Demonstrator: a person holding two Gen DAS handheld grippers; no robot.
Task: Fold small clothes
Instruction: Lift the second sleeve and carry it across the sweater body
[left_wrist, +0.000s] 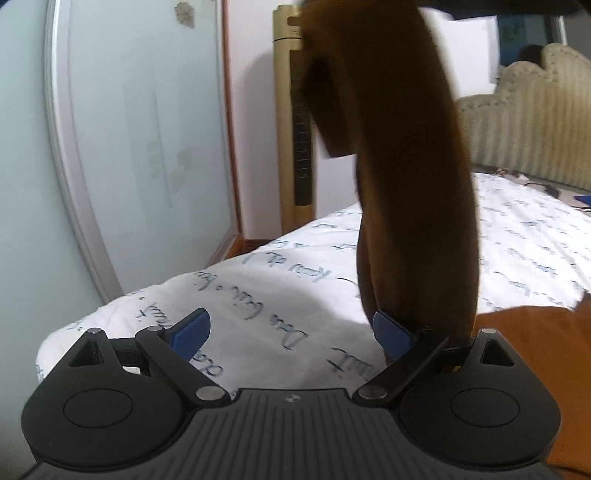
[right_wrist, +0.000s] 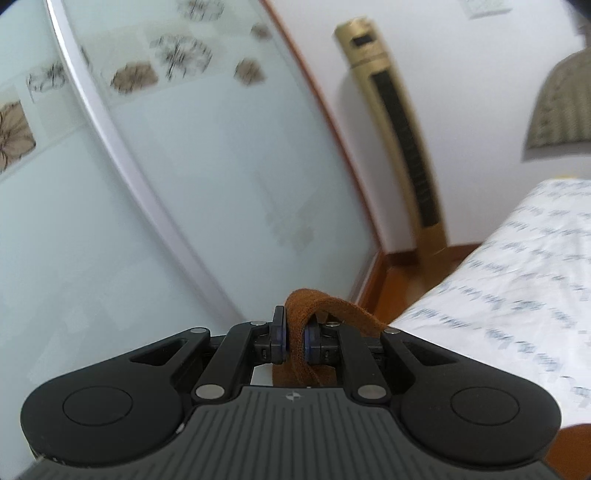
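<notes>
- clearly, from the left wrist view: the left claw (left_wrist: 291, 334) stands released, its blue pads (left_wrist: 190, 332) spread wide with nothing between them, only the bed (left_wrist: 280, 280) below
- the brown garment (left_wrist: 413, 155) hangs down as a long, blurred, fuzzy-looking column from the top of the frame, passing just behind the claw's right-hand pad; whether it touches that pad i cannot tell
- more rust-orange cloth lies on the bed at the lower right, probably part of the same garment, though the join is hidden
- the bed sheet is white, smooth and lightly rumpled, printed with cursive script; a gold tower fan (left_wrist: 295, 122) and a ribbed headboard (left_wrist: 524, 118) stand beyond
- next, from the right wrist view: the right claw (right_wrist: 293, 338) is clenched on a fold of the garment, which bulges in a soft loop above the pads; the weave looks napped, like fleece or knit
- frosted glass wardrobe doors (right_wrist: 207, 155) fill the background, blurred
- judged step: lifting the garment clear to shake or spread it before folding
- the next move likely calls for the free claw to pinch a hanging edge so the cloth can be drawn flat onto the bed
</notes>
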